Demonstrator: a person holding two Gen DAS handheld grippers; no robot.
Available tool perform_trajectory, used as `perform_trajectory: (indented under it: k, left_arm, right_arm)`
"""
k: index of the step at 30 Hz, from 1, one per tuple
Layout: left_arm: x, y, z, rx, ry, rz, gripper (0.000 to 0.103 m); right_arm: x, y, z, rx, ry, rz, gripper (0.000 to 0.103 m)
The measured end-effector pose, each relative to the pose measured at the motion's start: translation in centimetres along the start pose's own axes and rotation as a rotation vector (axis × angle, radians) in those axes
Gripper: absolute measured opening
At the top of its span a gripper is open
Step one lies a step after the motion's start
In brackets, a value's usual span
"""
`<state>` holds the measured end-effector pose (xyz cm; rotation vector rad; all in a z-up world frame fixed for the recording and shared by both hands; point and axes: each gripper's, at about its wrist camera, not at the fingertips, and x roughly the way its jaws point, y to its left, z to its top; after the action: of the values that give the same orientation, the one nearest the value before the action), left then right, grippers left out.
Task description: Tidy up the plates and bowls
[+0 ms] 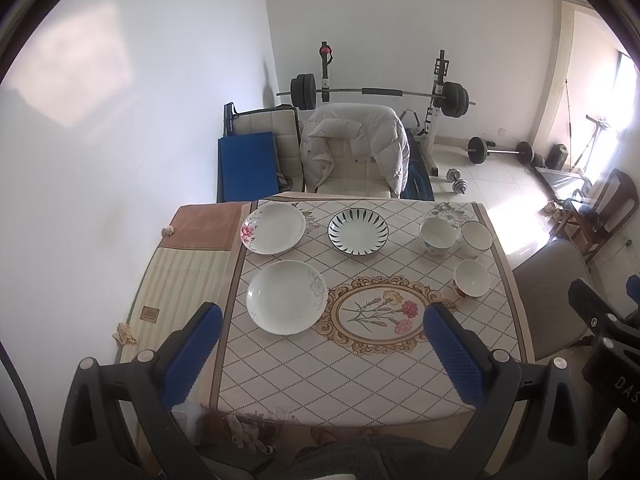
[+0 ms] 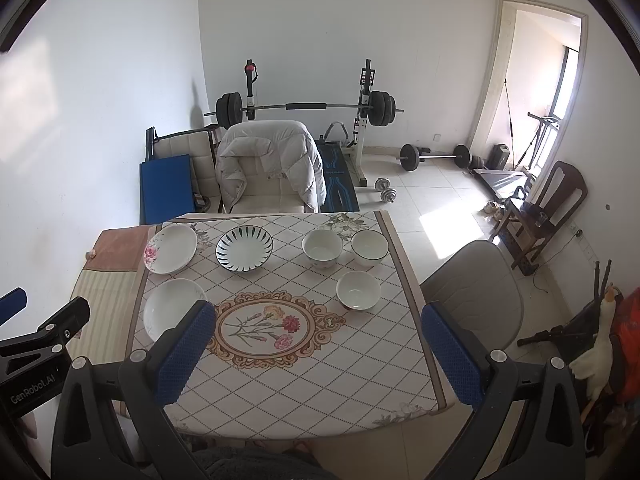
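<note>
Overhead, the table (image 1: 360,380) is seen with three empty plates (image 1: 285,297) grouped at its left and three empty bowls (image 1: 471,279) at its right, all apart; the near half is left bare. Both the left gripper (image 1: 322,320) and right gripper (image 2: 318,320) are held wide apart, gripping nothing.

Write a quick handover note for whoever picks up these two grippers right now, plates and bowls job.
Left gripper: open, empty, held above the table's near edge.
Right gripper: open, empty, same height.
Three plates on the left: pink-flower plate, striped plate, grey-flower plate.
Three bowls on the right: blue-patterned bowl, dark-rimmed bowl, red-based bowl.
Done: nothing stacked yet.
Left: everything, all six pieces stand apart on the tablecloth.
</note>
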<state>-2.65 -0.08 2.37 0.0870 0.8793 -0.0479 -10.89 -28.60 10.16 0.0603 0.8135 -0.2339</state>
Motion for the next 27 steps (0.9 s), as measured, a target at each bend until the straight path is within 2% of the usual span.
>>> perform_trajectory:
  k: [11, 15, 17, 20, 22, 27]
  left_arm:
    - [0.0, 0.1, -0.1, -0.004, -0.001, 0.0, 0.103]
    - [0.7, 0.8, 0.1, -0.033, -0.015, 0.0, 0.103]
    - [1.5, 1.4, 0.2, -0.041, -0.054, 0.033, 0.103]
    - [4.1, 2.2, 0.2, -0.033, -0.05, 0.082, 0.103]
    - [6.5, 3.3, 0.0, -0.049, -0.008, 0.083, 0.103]
    - [13.7, 6.8, -1.2, -0.093, 0.126, 0.157, 0.103]
  right_arm:
    - [0.0, 0.0, -0.1, -0.002, -0.001, 0.003, 0.103]
    - [0.2, 0.0, -0.3, -0.001, -0.007, -0.002, 0.103]
    - [0.8, 0.1, -0.4, -0.013, -0.029, 0.001, 0.103]
    - [2.9, 0.6, -0.7, -0.062, -0.037, 0.033, 0.103]
    - [5.5, 1.2, -0.7, -0.081, 0.014, 0.076, 0.103]
    - [13.8, 3.4, -1.1, -0.063, 0.191, 0.271, 0.103]
